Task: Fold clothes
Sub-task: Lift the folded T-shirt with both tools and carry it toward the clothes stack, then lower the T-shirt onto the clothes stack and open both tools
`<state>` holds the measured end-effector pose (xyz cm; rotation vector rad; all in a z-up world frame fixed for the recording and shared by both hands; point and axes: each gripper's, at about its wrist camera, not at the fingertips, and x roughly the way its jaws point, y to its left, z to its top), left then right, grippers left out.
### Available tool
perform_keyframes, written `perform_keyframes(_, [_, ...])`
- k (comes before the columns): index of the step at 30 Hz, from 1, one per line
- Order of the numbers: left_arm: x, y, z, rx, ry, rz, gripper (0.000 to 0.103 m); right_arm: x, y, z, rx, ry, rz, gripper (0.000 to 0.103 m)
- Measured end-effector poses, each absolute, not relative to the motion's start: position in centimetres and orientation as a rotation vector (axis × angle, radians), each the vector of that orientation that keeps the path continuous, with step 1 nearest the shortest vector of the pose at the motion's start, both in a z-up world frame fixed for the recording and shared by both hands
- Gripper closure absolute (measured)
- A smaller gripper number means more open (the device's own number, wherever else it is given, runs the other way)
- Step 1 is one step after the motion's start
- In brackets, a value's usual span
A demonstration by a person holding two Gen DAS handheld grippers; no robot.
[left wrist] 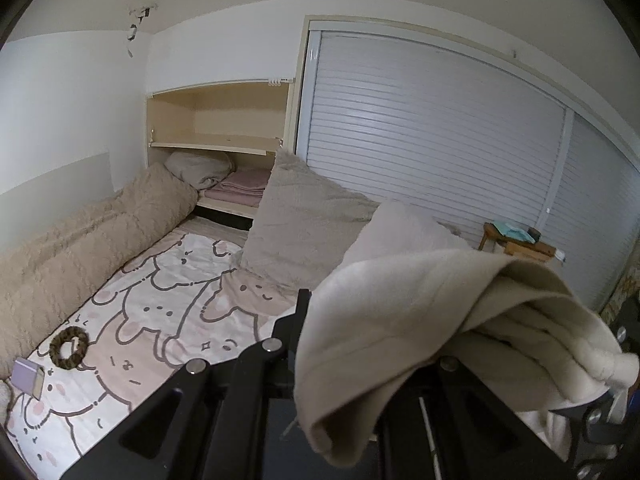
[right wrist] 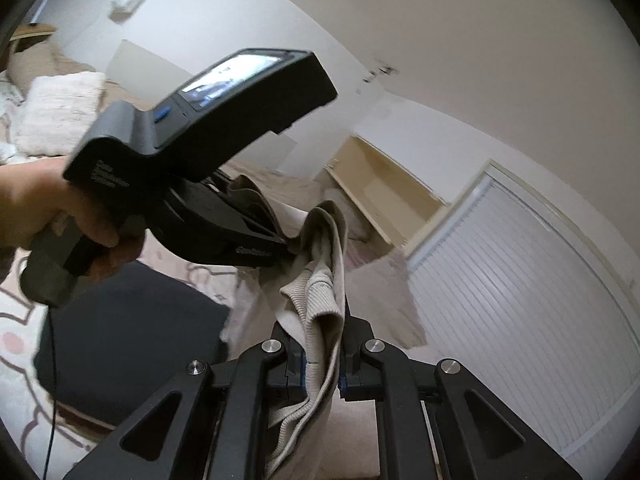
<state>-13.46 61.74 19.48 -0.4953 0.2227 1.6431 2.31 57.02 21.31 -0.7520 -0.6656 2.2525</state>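
Cream knit fabric, a garment with a ribbed hem, is held in the air above the bed by both tools. The right tool is clenched on the ribbed edge, the cloth passing between its jaws and hanging below them. The left tool is seen in the right wrist view, carried by a hand, and is clenched on another part of the same garment close by. In the left wrist view the cloth is draped over the tool's front in bunched layers, so the pads themselves are hidden there.

Progress is judged to be early or mid-fold: the garment is gathered and doubled over in the air, not laid flat, and no finished fold is shown. The two grip points are held near each other, which suggests one edge is being brought to another. A dark item is lying on the cartoon-print sheet below; whether it is clothing cannot be told. Folded pink cloth is noted on the low shelf at the bed's far end. Laying down, smoothing and the remaining folds are judged outstanding.
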Motion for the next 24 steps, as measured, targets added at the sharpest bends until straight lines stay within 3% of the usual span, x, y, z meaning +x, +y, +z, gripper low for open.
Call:
perform_keyframes(5, [-16.3, 56.0, 16.1, -0.503, 0.207, 1.618, 0.091, -0.5, 51.5, 18.3, -0.811, -0.686, 2.358, 0.093])
perform_keyframes(14, [-19.9, 50.7, 6.9, -0.609, 0.400, 1.666, 0.090, -5.9, 45.8, 8.3, -1.026, -0.572, 2.467, 0.093])
perform_keyframes(24, [-19.9, 48.6, 3.1, -0.574, 0.467, 1.706, 0.088, -6.6, 42.2, -0.1, -0.999, -0.473, 2.411, 0.091])
